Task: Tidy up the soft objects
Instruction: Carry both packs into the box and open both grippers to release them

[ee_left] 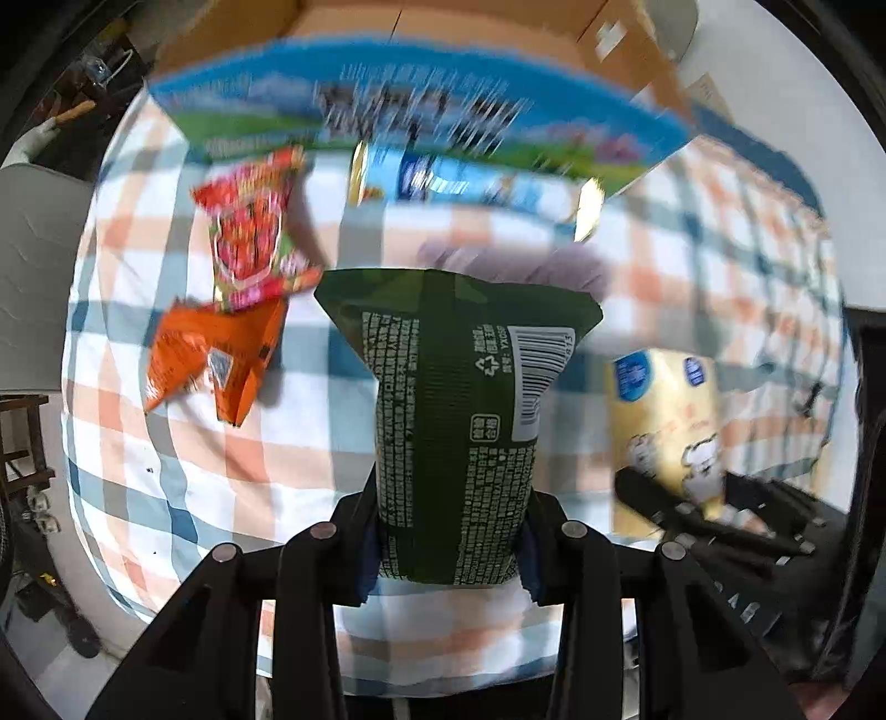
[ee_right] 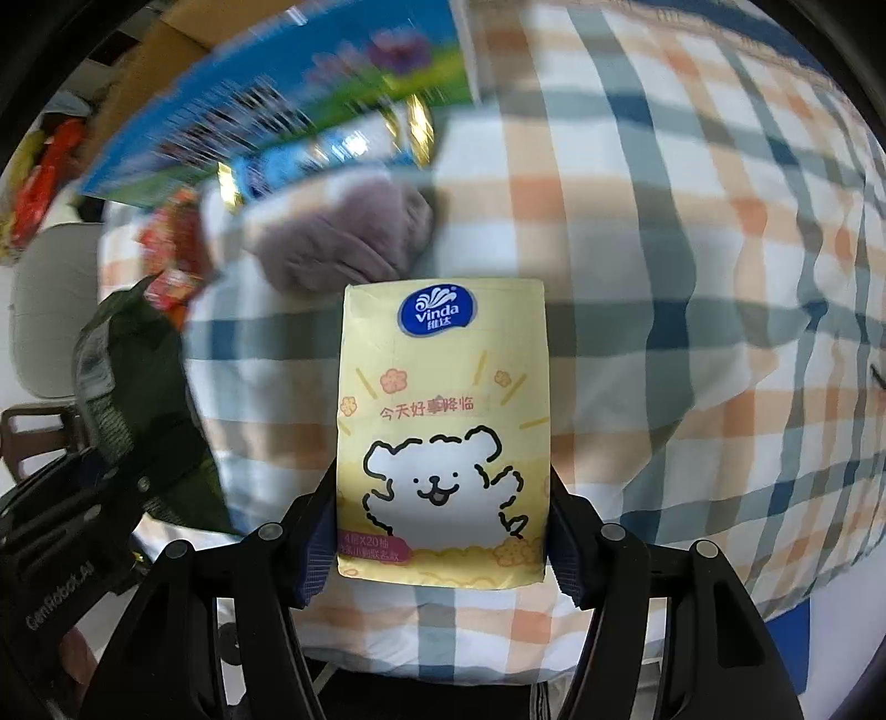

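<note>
My left gripper (ee_left: 448, 559) is shut on a dark green snack bag (ee_left: 459, 410), held upright above the checked tablecloth (ee_left: 194, 471). My right gripper (ee_right: 440, 548) is shut on a yellow Vinda tissue pack (ee_right: 443, 421) with a white cartoon dog. The tissue pack (ee_left: 664, 426) also shows at the right of the left wrist view, and the green bag (ee_right: 138, 387) at the left of the right wrist view. A purple fuzzy soft item (ee_right: 343, 238) lies on the cloth beyond both held things. A blue and green open box (ee_left: 415, 111) stands at the far side.
A red snack packet (ee_left: 249, 232) and an orange packet (ee_left: 216, 360) lie on the cloth to the left. A blue and white packet (ee_left: 465, 183) rests against the box. A brown cardboard box (ee_left: 443, 22) stands behind. A grey chair (ee_right: 50, 310) is off the table's left.
</note>
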`<state>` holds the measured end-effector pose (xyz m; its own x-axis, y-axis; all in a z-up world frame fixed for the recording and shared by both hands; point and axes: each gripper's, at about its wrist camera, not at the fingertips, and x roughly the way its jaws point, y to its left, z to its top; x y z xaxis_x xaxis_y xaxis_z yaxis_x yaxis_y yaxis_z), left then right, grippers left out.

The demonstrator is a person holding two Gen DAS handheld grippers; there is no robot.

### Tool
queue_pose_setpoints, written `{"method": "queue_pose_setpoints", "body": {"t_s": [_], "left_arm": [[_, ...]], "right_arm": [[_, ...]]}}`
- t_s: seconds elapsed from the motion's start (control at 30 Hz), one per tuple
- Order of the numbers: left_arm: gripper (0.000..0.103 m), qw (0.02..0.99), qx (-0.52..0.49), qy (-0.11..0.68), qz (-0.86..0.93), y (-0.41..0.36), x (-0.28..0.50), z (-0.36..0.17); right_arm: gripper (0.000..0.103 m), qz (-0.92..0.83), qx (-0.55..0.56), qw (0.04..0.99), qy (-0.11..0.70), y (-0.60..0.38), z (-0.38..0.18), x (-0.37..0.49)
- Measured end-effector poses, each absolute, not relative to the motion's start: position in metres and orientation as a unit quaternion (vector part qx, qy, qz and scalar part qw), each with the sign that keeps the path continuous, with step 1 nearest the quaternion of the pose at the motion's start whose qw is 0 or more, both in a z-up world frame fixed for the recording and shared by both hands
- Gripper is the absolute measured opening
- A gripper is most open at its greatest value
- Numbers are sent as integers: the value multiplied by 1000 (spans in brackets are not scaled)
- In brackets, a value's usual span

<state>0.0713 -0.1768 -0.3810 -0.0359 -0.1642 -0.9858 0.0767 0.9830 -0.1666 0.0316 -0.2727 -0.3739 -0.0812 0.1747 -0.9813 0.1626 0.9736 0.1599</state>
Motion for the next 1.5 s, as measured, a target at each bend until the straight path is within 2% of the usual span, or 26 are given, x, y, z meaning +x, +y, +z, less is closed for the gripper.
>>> {"method": "queue_pose_setpoints", "body": {"t_s": [0.3, 0.47, 0.67, 0.97, 1.27, 1.5], "left_arm": [[36, 732, -46, 671, -113, -190, 154, -295], [36, 739, -46, 661, -119, -183, 210, -263], [36, 728, -43, 673, -122, -168, 298, -270], [36, 689, -30, 711, -134, -169, 399, -332], [36, 656, -20, 737, -161, -183, 431, -377], [37, 652, -10, 742, -158, -190, 436, -388]], "right_arm": [[66, 46, 129, 735, 664, -287, -290, 70], [66, 36, 113, 764, 635, -296, -258, 150], [66, 15, 95, 767, 634, -297, -287, 252], [66, -7, 89, 743, 663, -283, -324, 371], [66, -8, 80, 729, 679, -279, -368, 409], [67, -1, 70, 730, 680, -273, -378, 419]]}}
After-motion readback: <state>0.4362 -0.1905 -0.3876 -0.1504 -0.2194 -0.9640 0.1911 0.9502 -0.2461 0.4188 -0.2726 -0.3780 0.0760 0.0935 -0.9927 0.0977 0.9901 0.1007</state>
